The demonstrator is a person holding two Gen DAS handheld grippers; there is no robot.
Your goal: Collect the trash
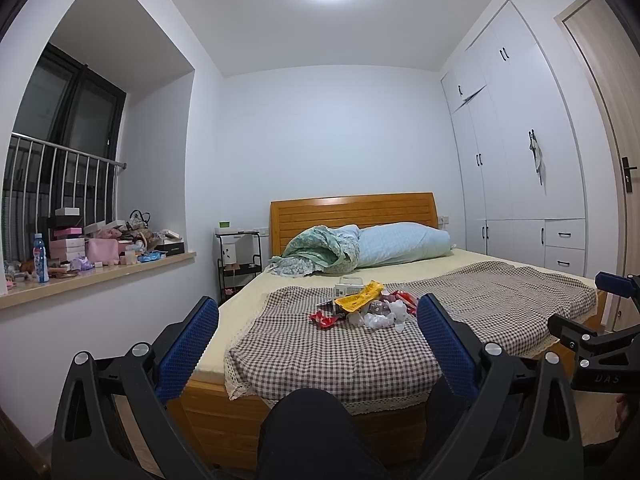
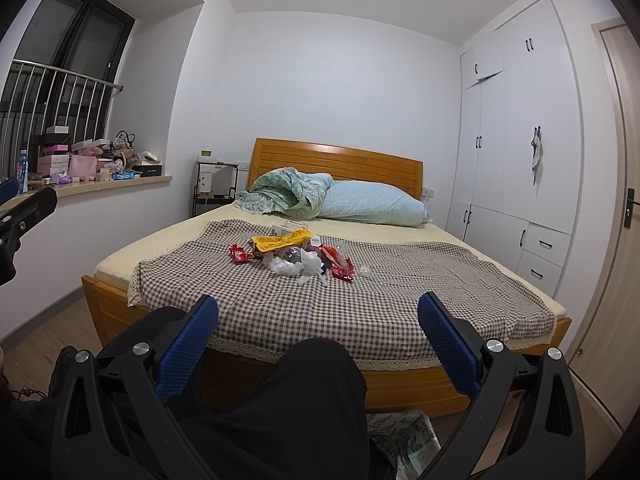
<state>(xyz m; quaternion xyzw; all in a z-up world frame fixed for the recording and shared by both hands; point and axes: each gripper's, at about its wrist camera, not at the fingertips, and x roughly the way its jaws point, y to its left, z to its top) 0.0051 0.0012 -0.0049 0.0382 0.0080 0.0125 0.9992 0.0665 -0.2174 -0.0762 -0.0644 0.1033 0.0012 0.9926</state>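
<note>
In the left wrist view, the right-hand finger (image 1: 444, 340) of the near gripper covered the right edge of the trash pile (image 1: 368, 308) on the bed, and the other gripper (image 1: 600, 320) was cut off by the right frame edge. The small items heaped on the windowsill (image 1: 120, 268) were too small to identify. In the right wrist view, a patterned object (image 2: 400, 436) on the floor was mostly hidden behind a dark trouser leg (image 2: 288, 400).

One bed (image 2: 520, 312), two hand-held grippers (image 1: 318, 312) (image 2: 318, 312)
</note>
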